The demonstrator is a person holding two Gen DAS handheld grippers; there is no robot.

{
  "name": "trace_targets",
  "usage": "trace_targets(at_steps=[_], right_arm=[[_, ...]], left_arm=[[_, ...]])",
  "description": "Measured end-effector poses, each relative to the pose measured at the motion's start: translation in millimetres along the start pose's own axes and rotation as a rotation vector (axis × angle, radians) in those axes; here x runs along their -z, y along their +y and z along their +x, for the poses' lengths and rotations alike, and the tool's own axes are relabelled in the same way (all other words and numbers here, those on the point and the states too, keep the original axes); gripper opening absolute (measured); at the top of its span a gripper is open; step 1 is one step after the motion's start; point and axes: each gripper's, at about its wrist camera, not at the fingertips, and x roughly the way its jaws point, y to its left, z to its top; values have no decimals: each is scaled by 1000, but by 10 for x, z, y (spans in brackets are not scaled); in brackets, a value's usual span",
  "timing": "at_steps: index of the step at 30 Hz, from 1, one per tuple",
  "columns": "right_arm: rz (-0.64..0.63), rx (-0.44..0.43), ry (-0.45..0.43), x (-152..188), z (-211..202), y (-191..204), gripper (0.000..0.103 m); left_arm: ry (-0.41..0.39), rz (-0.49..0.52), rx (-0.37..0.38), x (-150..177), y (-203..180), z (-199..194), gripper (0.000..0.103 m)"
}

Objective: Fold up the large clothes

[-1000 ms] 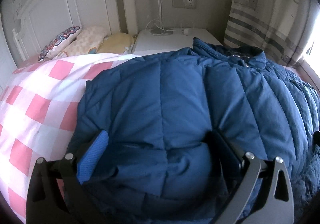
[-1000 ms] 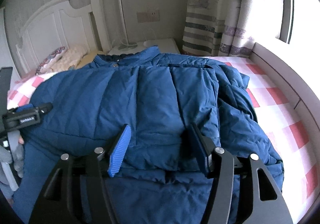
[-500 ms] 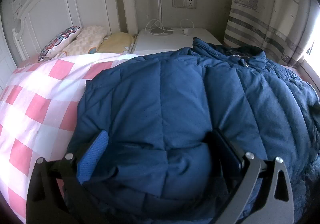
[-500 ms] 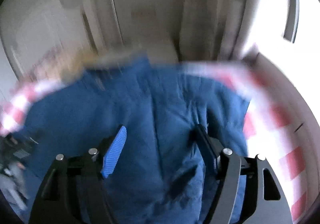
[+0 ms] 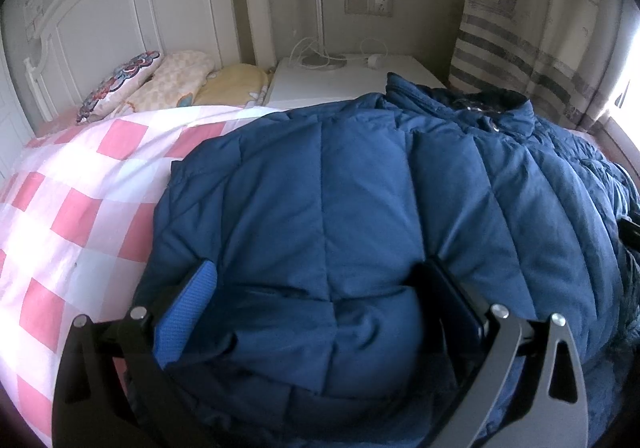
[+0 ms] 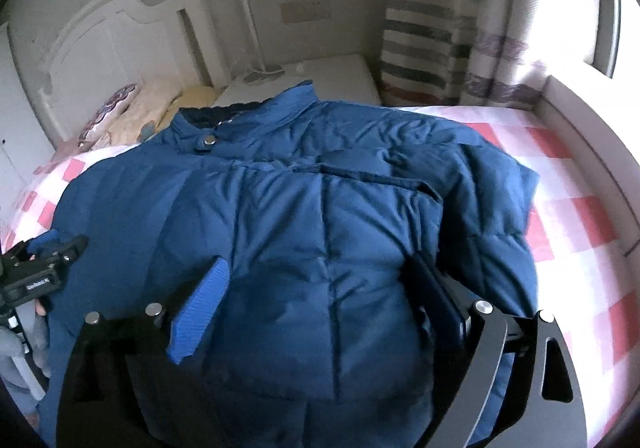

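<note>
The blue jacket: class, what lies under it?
Under the jacket lies the pink-and-white checked bedcover, showing on both sides. The cover directly beneath the jacket is hidden, so anything there cannot be seen.

The jacket covers most of the bed's middle, its bulk swelling up between each gripper's fingers. Bare checked quilt lies open to its left, and another strip to its right, bounded by a raised ledge. At the far end, pillows, headboard, nightstand and curtain close things off.
</note>
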Motion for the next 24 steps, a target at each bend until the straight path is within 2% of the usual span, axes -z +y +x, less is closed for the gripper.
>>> trace_targets(at_steps=[2, 3, 6, 7, 10, 11, 12, 14, 16, 18, 22, 24], right_arm=[[35, 12, -38, 90, -223, 38, 87], [40, -21, -62, 189, -403, 93, 87], [-32, -49, -77, 456, -753, 262, 91], [-58, -51, -63, 528, -804, 304, 91], [-143, -65, 40, 796, -784, 458, 93], [-173, -48, 87, 880, -701, 502, 94], [-205, -15, 171, 990, -536, 547, 95], [-218, 12, 162, 1030, -531, 588, 95], [-184, 14, 191, 1042, -607, 588, 95], [-177, -8, 173, 1120, -812, 611, 95], [-232, -50, 119, 1427, -1232, 713, 95], [-269, -52, 139, 1638, -1290, 774, 95]], left_arm=[[17, 8, 18, 13, 37, -47, 101], [31, 6, 7, 41, 53, -127, 101], [35, -10, 66, 221, 38, -562, 101], [41, 8, 106, 338, -10, -756, 101], [28, 58, 138, 661, -90, -1064, 101], [49, 75, 139, 804, -145, -1079, 101], [86, 97, 134, 933, -205, -1022, 101], [151, 129, 99, 1130, -273, -839, 101], [135, 120, 93, 1169, -246, -888, 101], [130, 87, 74, 1199, -140, -1068, 101], [66, 69, 136, 1449, 17, -1506, 101], [85, 103, 141, 1656, 29, -1519, 101]])
